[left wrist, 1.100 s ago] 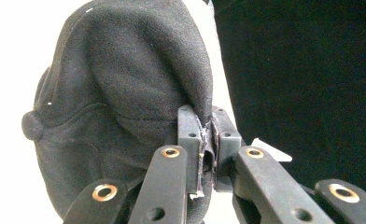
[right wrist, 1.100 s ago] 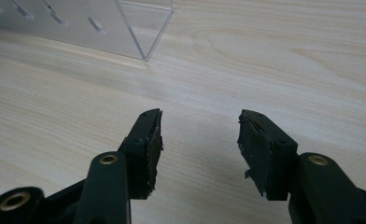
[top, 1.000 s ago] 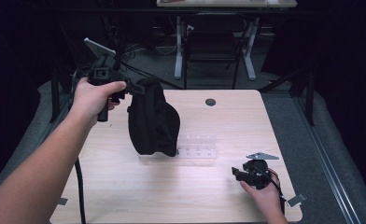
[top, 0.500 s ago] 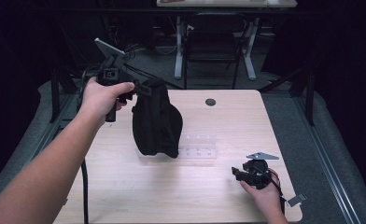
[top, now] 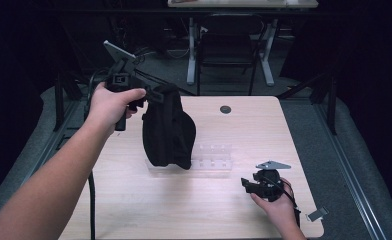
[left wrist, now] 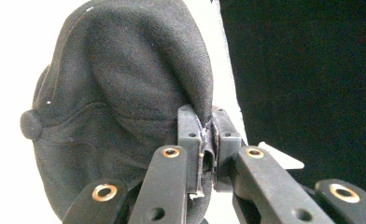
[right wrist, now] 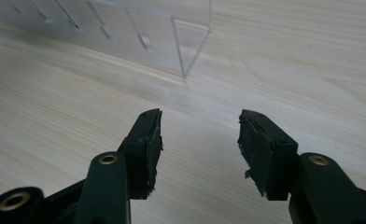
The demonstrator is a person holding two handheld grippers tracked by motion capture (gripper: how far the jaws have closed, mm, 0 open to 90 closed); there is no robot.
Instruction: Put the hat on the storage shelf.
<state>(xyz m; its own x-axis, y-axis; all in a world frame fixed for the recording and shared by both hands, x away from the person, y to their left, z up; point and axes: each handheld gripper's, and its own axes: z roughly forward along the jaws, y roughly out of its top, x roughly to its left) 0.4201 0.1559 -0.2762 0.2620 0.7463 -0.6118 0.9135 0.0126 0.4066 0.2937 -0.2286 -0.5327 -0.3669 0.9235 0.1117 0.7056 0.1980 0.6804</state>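
Lifting black cap (top: 168, 131) rightward, left gripper (top: 151, 95) clamped

Three cameras covering one table (top: 134, 210)
One is looking down from above; two are riding close, the right one sharing the clear rack (top: 212, 158) (right wrist: 125, 32).

Clear rack (top: 211, 159): hanging black cap (top: 166, 131) blocks its left end; bare bench (top: 194, 210) in front, passable.

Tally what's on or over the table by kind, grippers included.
Black cap: 1
Clear plastic organizer: 1
Grippers: 2 – left gripper clamped on the cap's edge, right gripper open above the table
Total: 4
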